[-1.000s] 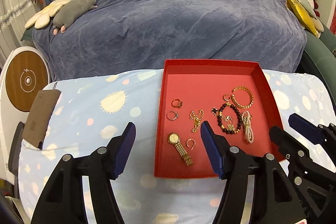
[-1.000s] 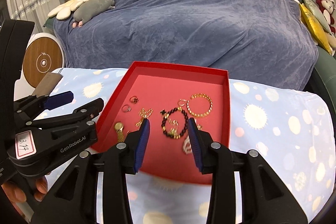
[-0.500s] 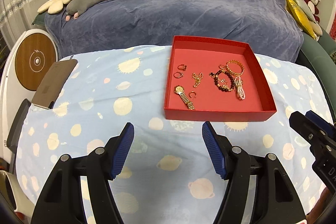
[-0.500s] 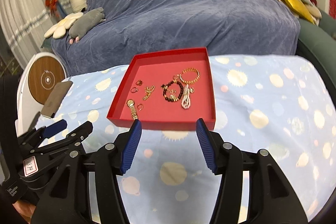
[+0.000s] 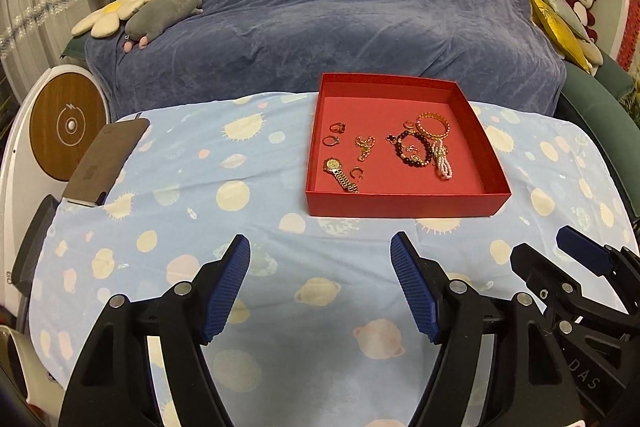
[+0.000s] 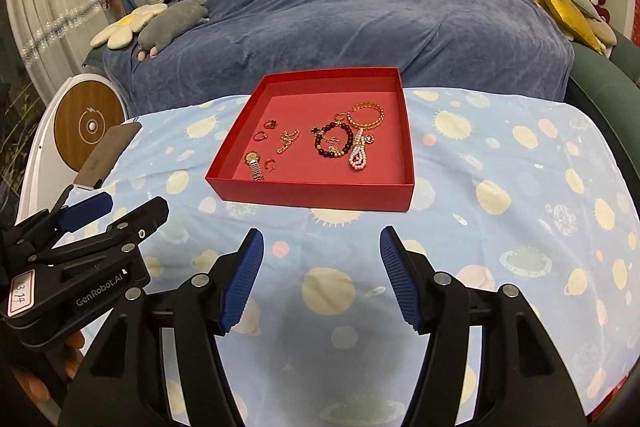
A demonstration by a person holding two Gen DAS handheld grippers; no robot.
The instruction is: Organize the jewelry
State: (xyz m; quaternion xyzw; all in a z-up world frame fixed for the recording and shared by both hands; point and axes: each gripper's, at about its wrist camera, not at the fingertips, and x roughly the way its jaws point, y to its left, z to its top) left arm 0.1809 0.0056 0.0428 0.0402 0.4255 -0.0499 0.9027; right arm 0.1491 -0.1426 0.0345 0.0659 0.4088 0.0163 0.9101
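Change since a second ago: I have pulled both hand-held grippers back from over the red tray [image 5: 404,205]; they now sit at the worktop's [image 5: 200,187] near edge, well apart from the tray.
My left hand-held gripper [image 5: 320,287]: jaws wide apart, holding nothing.
My right hand-held gripper [image 6: 321,277]: jaws wide apart, holding nothing.
Only in the left view: my right hand-held gripper's side, at the near right corner.
Only in the right view: my left hand-held gripper's side with its white label, near left.
Tray: on the planet-print cloth, towards the worktop's far edge.
Tray, left part: gold watch [image 5: 340,173] by the near wall, two rings [image 5: 335,133] farther back, a gold chain [image 5: 365,147] beside them.
Tray, right part: dark bead bracelet [image 5: 412,149], gold bangle [image 5: 433,125] behind it, pearl strand [image 5: 442,163] just beside.
Worktop's left edge: brown pouch [image 5: 106,163].
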